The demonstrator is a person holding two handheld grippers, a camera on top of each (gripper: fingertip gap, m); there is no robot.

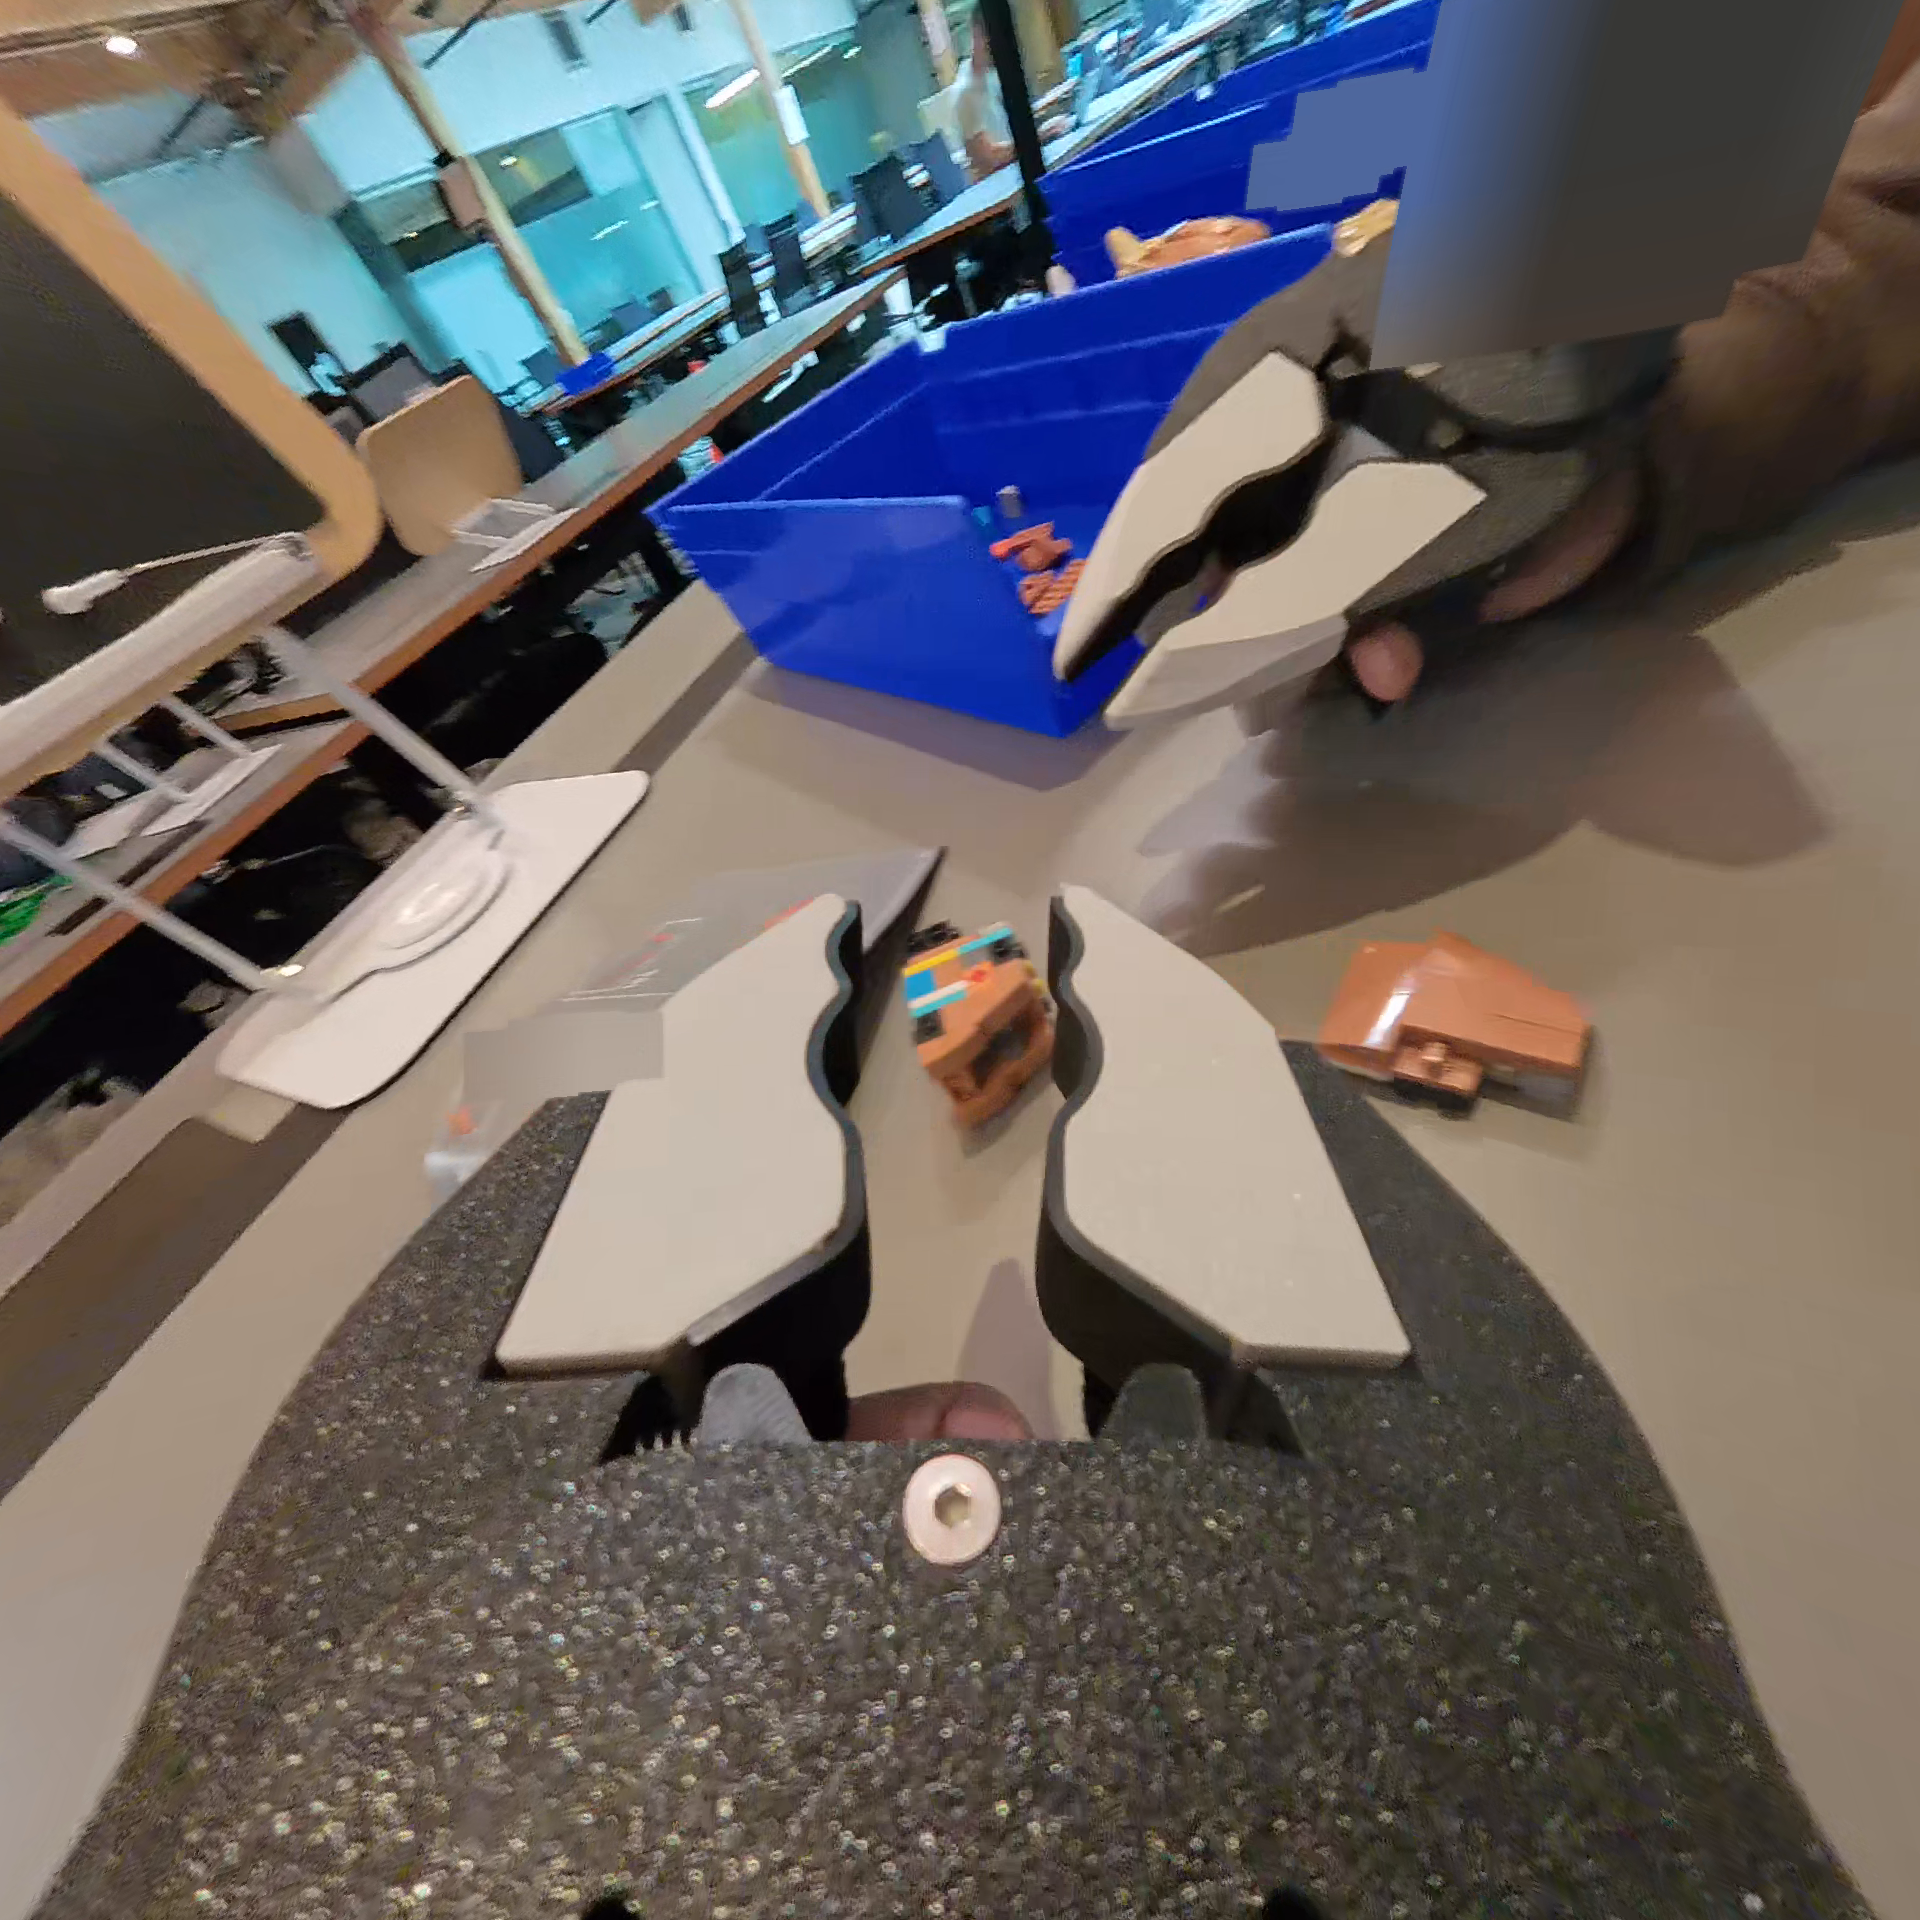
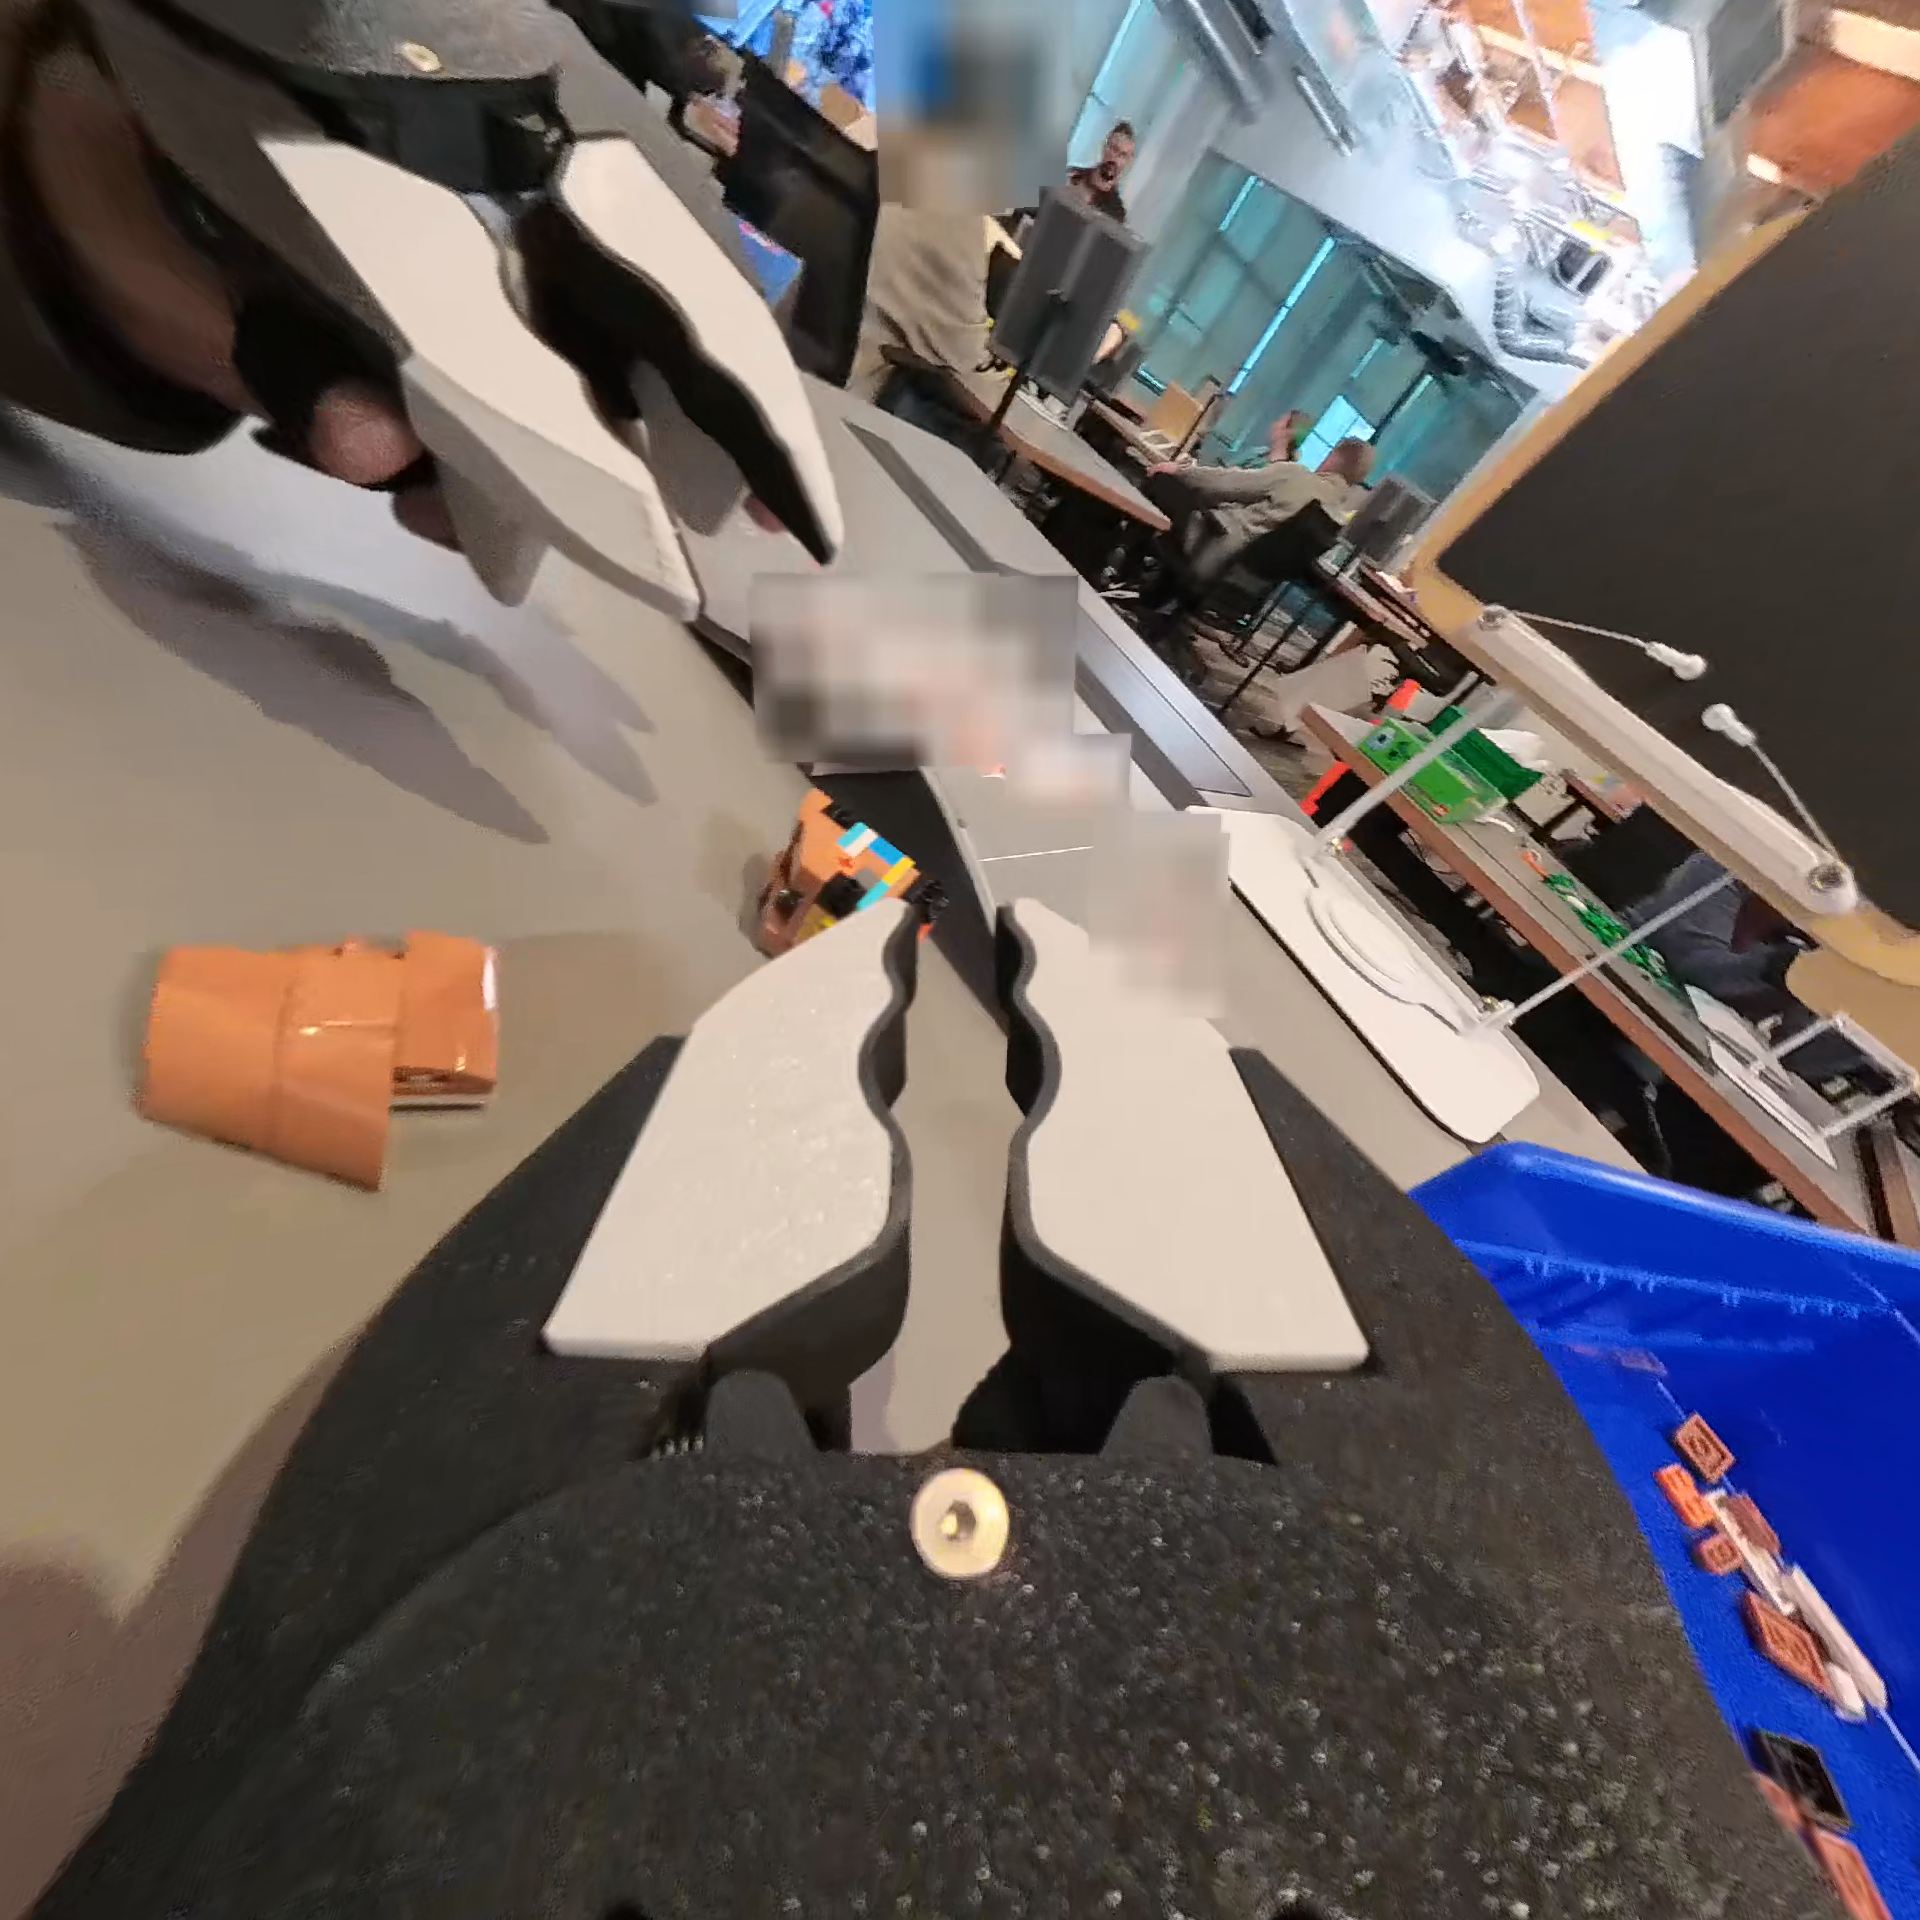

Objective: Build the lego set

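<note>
Left wrist view: left gripper (image 1: 951, 914) gapes above small lego build (image 1: 977, 1023).

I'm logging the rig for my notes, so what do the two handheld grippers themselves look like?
The left gripper and right gripper match: speckled black rounded body, a silver hex screw, two flat light-grey fingers with wavy black inner edges. A brown sleeve shows behind the right one.

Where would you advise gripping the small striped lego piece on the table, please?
Probably across its two long orange flanks, coming from above. The striped lego piece lies flat on the table, its long sides roughly in line with the open left hand-held gripper, whose fingers already flank it. The studded, striped top would give less even faces to pinch.
</note>
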